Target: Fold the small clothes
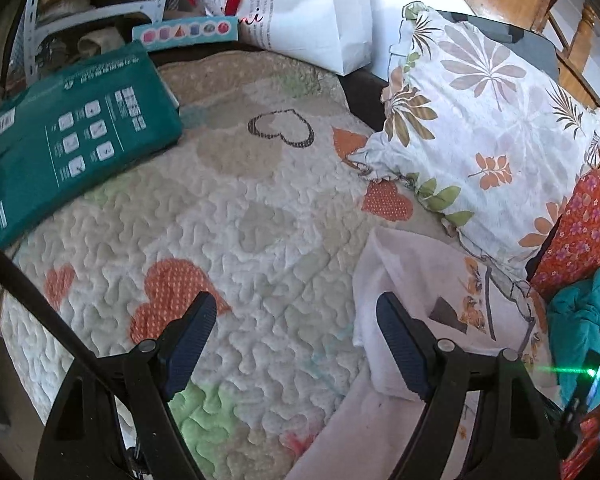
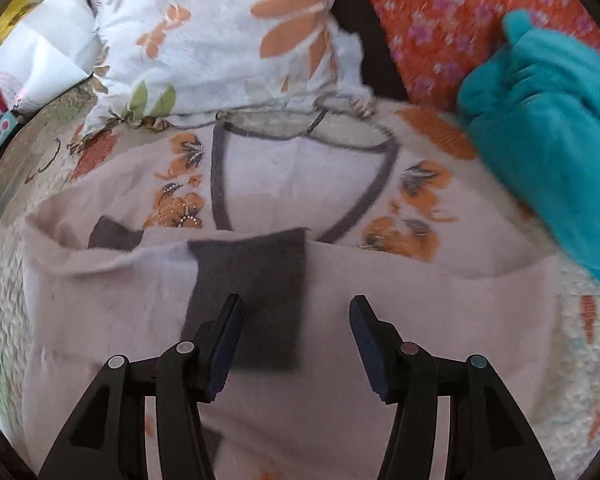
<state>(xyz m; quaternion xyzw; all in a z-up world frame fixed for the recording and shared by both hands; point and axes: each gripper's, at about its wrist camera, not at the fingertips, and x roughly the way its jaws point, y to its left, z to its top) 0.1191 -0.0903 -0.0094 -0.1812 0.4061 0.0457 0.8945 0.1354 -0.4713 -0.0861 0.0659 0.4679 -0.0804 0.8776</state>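
Note:
A small pale pink top with orange flower prints, a grey-trimmed neck and grey cuffs lies on the quilted bed, its sides folded inward. A grey cuff lies across its middle. My right gripper is open just above the top, its left finger over the cuff. In the left wrist view the top's left folded edge shows at lower right. My left gripper is open and empty over the quilt, its right finger at the top's edge.
A floral pillow lies behind the top. A teal garment rests on an orange flowered cushion at the right. A green package, a white paper bag and a shelf stand at the bed's far left.

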